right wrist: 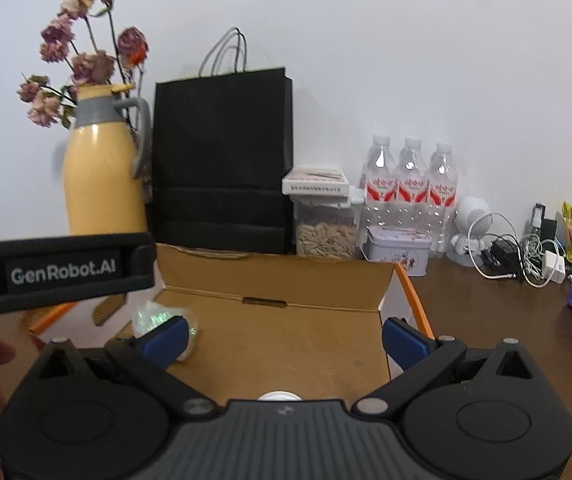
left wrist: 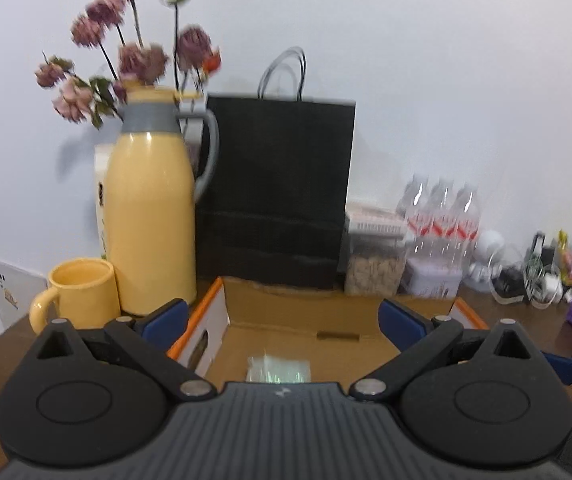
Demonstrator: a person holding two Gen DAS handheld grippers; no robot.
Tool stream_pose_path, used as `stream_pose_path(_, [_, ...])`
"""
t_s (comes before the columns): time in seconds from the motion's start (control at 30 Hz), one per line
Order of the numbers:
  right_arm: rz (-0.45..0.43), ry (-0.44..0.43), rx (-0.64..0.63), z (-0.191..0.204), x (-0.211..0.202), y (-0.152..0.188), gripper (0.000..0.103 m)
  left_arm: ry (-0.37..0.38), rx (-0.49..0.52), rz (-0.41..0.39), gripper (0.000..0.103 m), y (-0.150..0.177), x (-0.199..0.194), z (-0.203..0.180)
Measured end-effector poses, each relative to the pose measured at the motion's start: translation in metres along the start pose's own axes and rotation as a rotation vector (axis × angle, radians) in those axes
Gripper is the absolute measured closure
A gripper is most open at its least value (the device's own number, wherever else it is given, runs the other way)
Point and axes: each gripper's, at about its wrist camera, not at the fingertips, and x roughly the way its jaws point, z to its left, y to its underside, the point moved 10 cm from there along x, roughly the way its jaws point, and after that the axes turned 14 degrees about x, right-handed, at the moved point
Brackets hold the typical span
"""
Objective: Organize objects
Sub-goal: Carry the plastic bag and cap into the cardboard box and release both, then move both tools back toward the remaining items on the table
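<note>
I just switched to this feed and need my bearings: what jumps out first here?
A tall yellow jug holding dried pink flowers stands at the back left, with a black paper bag right beside it against the wall. In front lies an open cardboard box with a crinkly clear packet inside. Both the left gripper and right gripper hover open over the box, empty.

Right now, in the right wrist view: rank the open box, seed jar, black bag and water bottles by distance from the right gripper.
1. Open box, directly under the right gripper.
2. Seed jar, just behind the box, centre-right.
3. Black bag, behind the box at the wall, and water bottles, farther right: too close to call.
</note>
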Motion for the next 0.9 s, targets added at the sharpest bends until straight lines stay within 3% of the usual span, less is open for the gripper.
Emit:
stream_pose_path(0.23, [-0.038, -0.03, -0.03, 0.008, -0.041, -0.01, 0.0, -0.006, -0.019, -0.05, 0.0, -0.024, -0.043, 0.018])
stream_pose_path(0.4, [-0.045, -0.029, -0.031, 0.004, -0.074, -0.003, 0.0, -0.014, 0.004, -0.058, 0.0, -0.023, -0.075, 0.027])
stream_pose_path(0.63, [-0.041, -0.018, -0.05, -0.01, -0.12, 0.016, 0.0, -0.017, 0.027, -0.001, 0.0, 0.007, -0.112, 0.044])
stream_pose_path(0.9, [0.013, 0.005, -0.046, -0.039, -0.156, 0.051, 0.0, -0.051, 0.049, 0.136, 0.0, 0.068, -0.133, 0.073])
